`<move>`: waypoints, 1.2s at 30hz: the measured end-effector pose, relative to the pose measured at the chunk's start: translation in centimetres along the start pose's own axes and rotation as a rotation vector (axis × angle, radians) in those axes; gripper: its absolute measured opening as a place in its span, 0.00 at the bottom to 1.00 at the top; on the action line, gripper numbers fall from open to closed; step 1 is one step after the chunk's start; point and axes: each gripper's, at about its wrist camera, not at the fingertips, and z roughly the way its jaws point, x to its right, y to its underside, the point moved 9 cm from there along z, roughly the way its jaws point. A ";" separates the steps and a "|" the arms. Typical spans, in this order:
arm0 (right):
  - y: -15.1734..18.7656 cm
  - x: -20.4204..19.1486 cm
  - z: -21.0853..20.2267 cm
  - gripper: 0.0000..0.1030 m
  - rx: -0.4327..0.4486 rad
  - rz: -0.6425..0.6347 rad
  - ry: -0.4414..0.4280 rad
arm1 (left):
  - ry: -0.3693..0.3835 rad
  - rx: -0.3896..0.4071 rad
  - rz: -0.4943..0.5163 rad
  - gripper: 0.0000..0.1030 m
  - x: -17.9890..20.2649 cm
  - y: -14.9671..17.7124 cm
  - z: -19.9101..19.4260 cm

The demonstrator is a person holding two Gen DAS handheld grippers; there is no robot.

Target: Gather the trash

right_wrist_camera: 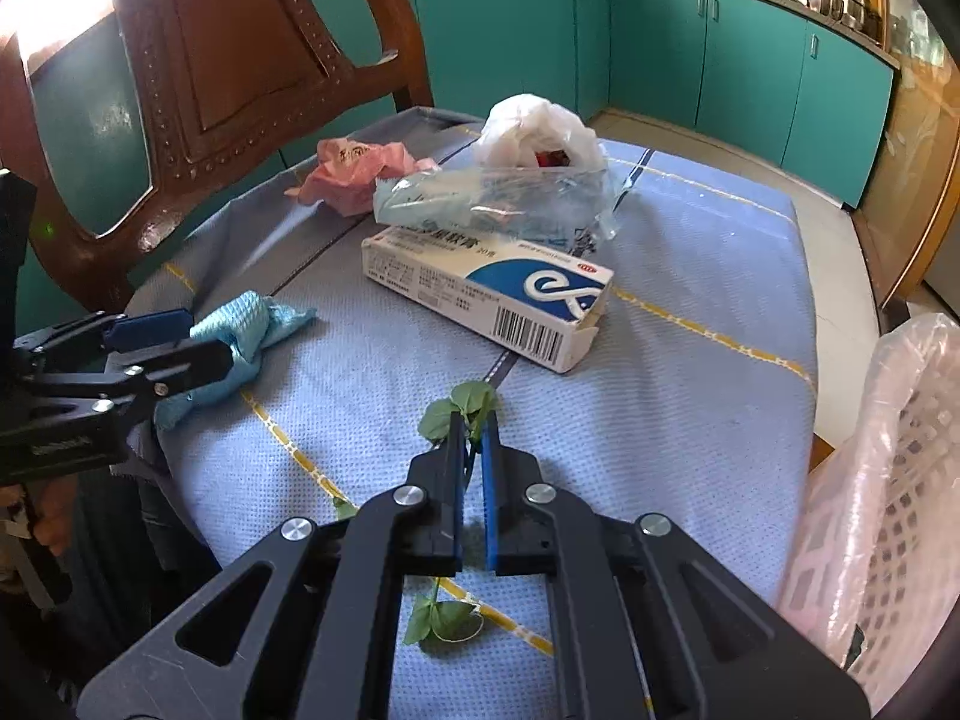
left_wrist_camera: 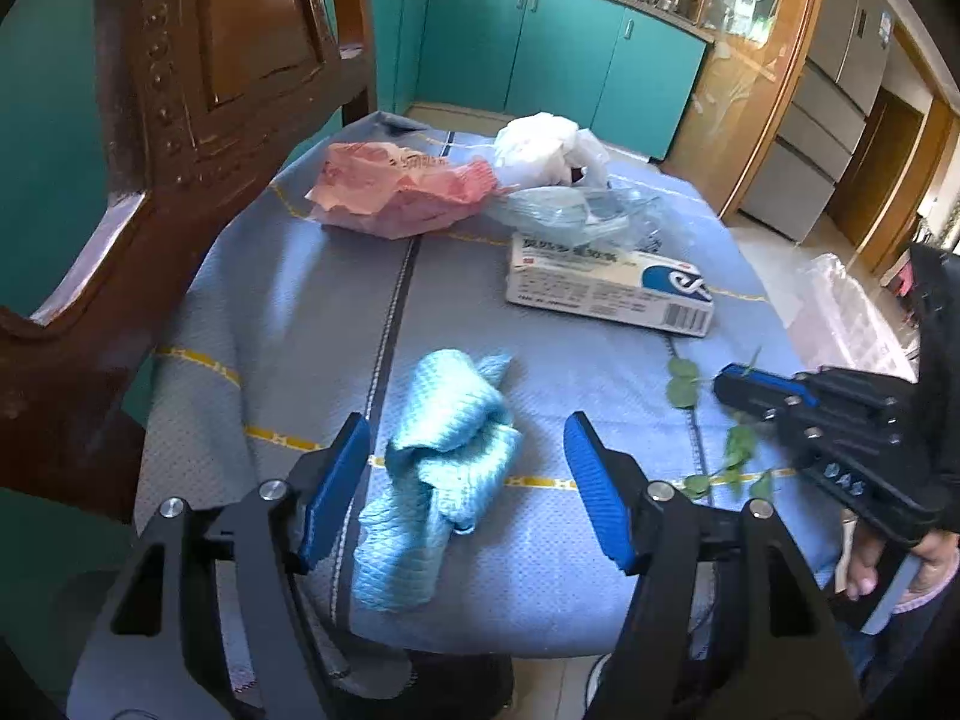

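The right gripper (right_wrist_camera: 474,420) is pinching a leafy sprig (right_wrist_camera: 459,405) in closed jaws; the left gripper (left_wrist_camera: 468,438) is straddling a blue cloth (left_wrist_camera: 444,456), jaws wide, not touching it.

A blue quilted cloth (right_wrist_camera: 690,276) with yellow lines covers the seat; on it lie a crumpled light-blue rag (left_wrist_camera: 444,456), a leafy green sprig (right_wrist_camera: 462,405), a white carton (right_wrist_camera: 492,300), a clear wrapper (right_wrist_camera: 480,198), a pink bag (left_wrist_camera: 396,189) and a white bag (right_wrist_camera: 534,126).
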 end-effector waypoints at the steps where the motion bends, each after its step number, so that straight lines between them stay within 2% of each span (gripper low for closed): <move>1: 0.0 0.0 -0.1 0.06 0.002 0.001 -0.001 | -0.003 -0.003 0.003 0.66 0.0 0.1 0.1; 21: -0.6 0.0 -1.9 0.06 0.050 0.004 0.003 | -0.080 -0.026 0.070 0.65 0.0 1.1 1.6; 23: -0.5 0.1 -1.9 0.06 0.048 0.004 0.007 | -0.090 -0.026 0.086 0.55 0.2 1.2 1.8; 29: -0.7 0.3 -2.0 0.05 0.056 0.013 0.009 | -0.104 -0.014 0.101 0.36 0.2 1.2 1.6; 32: -0.8 0.5 -2.1 0.05 0.063 0.021 0.016 | -0.102 -0.005 0.107 0.31 0.2 1.0 1.1; 36: -1.2 0.9 -2.8 0.06 0.086 0.041 0.013 | -0.091 0.014 0.106 0.30 0.4 0.6 0.2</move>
